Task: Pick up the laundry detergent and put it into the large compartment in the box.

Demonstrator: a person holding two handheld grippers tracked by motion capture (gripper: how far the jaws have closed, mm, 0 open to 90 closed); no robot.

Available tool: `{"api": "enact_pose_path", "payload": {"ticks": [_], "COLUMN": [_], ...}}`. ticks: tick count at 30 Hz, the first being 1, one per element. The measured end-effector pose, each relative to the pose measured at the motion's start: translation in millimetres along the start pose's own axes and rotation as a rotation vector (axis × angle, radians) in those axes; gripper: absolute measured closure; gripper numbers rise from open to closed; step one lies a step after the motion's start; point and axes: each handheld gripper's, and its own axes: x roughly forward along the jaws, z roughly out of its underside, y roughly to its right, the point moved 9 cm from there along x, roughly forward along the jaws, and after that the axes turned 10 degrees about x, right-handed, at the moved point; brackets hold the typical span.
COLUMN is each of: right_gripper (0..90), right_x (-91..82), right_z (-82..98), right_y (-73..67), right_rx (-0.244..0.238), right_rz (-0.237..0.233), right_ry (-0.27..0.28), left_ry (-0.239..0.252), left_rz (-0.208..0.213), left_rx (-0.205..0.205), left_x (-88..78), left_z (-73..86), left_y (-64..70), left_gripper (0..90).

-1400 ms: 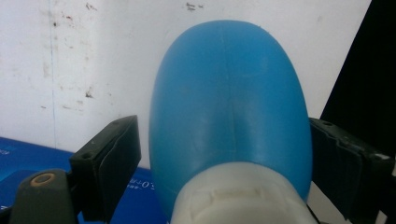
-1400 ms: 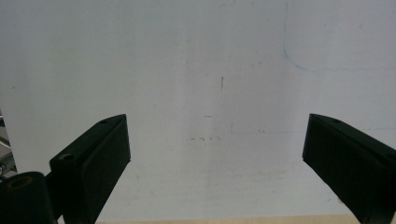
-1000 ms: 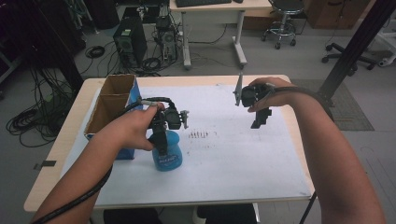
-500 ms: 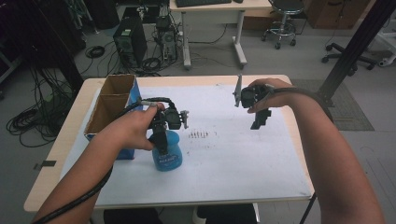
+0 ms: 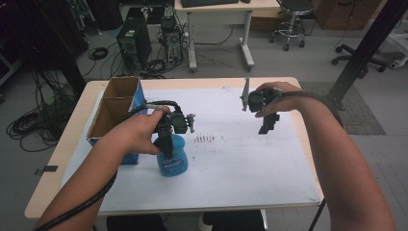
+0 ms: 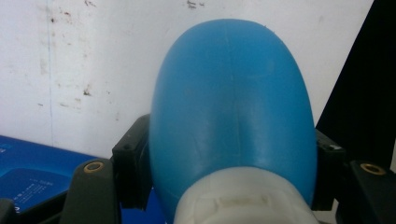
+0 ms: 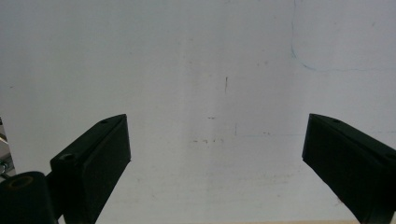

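Blue bottle (image 5: 171,156) sits clamped in the left claw (image 5: 166,139); keep it upright. Right claw (image 7: 217,163) gapes empty.

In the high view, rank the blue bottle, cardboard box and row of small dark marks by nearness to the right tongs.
1. Row of small dark marks, mid-sheet, left of the right tongs.
2. Blue bottle, farther left, gripped by the left tongs.
3. Cardboard box, at the table's left edge.

Blue bottle (image 5: 172,159) with white neck, round plastic body, label on front. Stands upright on the white-covered surface (image 5: 250,163), left of centre, just beside a blue cardboard box (image 5: 115,108). Left gripper (image 5: 166,144) clamps it near the top; in the left gripper view the body (image 6: 233,112) sits between both jaws.
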Motion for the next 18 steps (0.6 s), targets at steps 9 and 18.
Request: {"api": "enact_pose_path", "payload": {"ticks": [9, 18], "right_gripper": [7.9, 8.0], "right_x": [0.9, 0.4], "right_z": [0.3, 0.6], "right_y": [-0.8, -1.8], "right_rx": [-0.001, -0.002], "right_rz": [-0.001, -0.001], "right_ry": [-0.001, 0.0], "left_ry": [0.005, 0.003], "left_rz": [0.0, -0.004], "left_rx": [0.006, 0.013], "left_x": [-0.3, -0.9], "left_z": [0.4, 1.4], "left_y": [-0.1, -0.5], "left_gripper": [37.1, 37.4]}}
